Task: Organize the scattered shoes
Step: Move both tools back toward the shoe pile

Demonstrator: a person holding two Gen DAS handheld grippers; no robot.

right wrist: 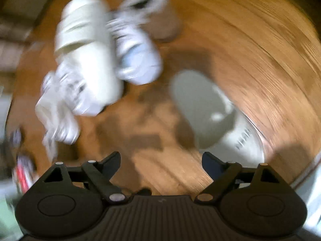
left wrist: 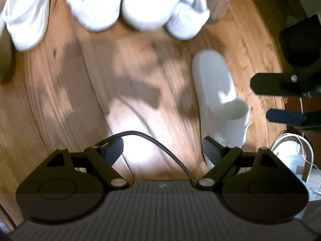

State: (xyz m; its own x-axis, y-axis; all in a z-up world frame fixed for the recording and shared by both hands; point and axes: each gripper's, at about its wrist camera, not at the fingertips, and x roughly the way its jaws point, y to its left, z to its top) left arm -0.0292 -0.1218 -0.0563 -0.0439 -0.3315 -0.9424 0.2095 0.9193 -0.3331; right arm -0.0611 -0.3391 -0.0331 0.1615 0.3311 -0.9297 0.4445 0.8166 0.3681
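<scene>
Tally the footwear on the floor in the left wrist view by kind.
White sneakers: 4 (three in the top row, one cut off at the right edge, blurred)
White slides: 2 (one in the row, one lying alone)
Tan shoe: 1
Total: 7

A wooden plank floor (left wrist: 60,92) is seen below both pairs of jaws, marked by sunlit patches and shadows. In the left wrist view, a row of white shoes (left wrist: 100,4) is laid on the boards well beyond the jaws, side by side and touching. A single white slipper (left wrist: 218,96) is placed apart from that row, just ahead of the right-hand finger, its far end directed toward the row. In the right wrist view, heavily blurred, the same cluster is found beyond the left-hand finger, and the slipper beyond the right-hand one.
</scene>
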